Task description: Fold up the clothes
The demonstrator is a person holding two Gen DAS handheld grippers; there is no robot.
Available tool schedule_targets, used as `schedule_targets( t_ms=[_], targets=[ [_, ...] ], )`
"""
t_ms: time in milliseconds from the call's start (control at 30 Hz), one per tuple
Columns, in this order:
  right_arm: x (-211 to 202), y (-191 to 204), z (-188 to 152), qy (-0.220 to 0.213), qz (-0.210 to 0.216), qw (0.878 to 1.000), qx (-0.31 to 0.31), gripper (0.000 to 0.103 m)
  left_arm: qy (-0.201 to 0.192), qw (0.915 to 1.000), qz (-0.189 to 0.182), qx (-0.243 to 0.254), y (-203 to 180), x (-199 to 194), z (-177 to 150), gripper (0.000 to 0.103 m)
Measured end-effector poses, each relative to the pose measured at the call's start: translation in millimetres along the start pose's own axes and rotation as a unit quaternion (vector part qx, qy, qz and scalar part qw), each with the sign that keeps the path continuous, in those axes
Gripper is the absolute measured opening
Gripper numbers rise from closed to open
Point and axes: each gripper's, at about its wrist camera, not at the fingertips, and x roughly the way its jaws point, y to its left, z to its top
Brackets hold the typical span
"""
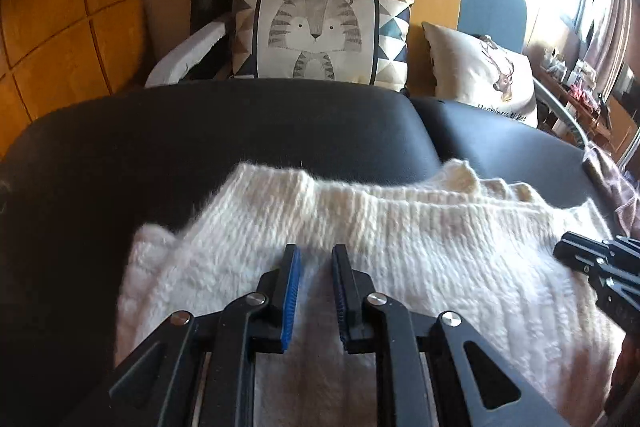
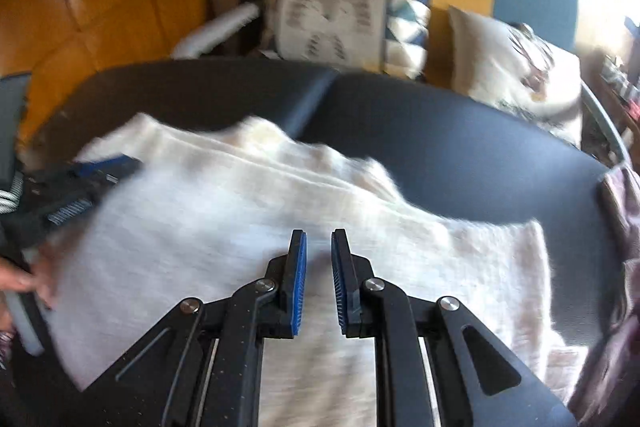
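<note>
A fluffy white knit sweater lies spread flat on a black padded surface, its ribbed edge toward the far side. My left gripper hovers over the sweater's left half with a narrow gap between its blue pads and nothing between them. The right gripper enters at the right edge, over the sweater. In the blurred right wrist view, my right gripper hangs over the sweater, pads slightly apart and holding nothing. The left gripper shows at the left edge, with a hand below it.
Behind the black surface stands a sofa with a tiger cushion and a deer cushion. A dark cloth lies at the surface's right end. Orange floor mats are to the left.
</note>
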Motion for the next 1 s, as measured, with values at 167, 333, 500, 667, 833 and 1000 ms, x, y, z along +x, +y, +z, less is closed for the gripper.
schedule_targets(
  t_ms=[167,333,500,667,833,1000],
  targets=[
    [11,-22,-5,-0.017,0.027,0.999,0.037,0.016,0.006,0.9985,0.027,0.047,-11,11,5,0.019],
    [9,-17,-7,-0.020,0.015,1.000,0.012,0.016,-0.006,0.9979,0.030,0.057,-14,7,-2,0.019],
    [2,-26,-13,-0.017,0.042,0.999,0.024,0.016,-0.017,0.9979,0.026,0.056,-12,-2,-19,0.020],
    [-9,-32,-27,-0.017,0.076,0.996,0.033,0.017,-0.029,0.9979,0.027,0.052,-11,-16,-40,0.020],
    [-21,-35,-43,-0.015,0.097,0.994,0.037,0.017,-0.030,0.9988,0.023,0.032,-10,-35,-62,0.020],
    [-28,-31,-53,-0.017,0.096,0.995,0.024,0.017,-0.032,0.9986,0.037,0.019,-12,-52,-81,0.019]
  ],
)
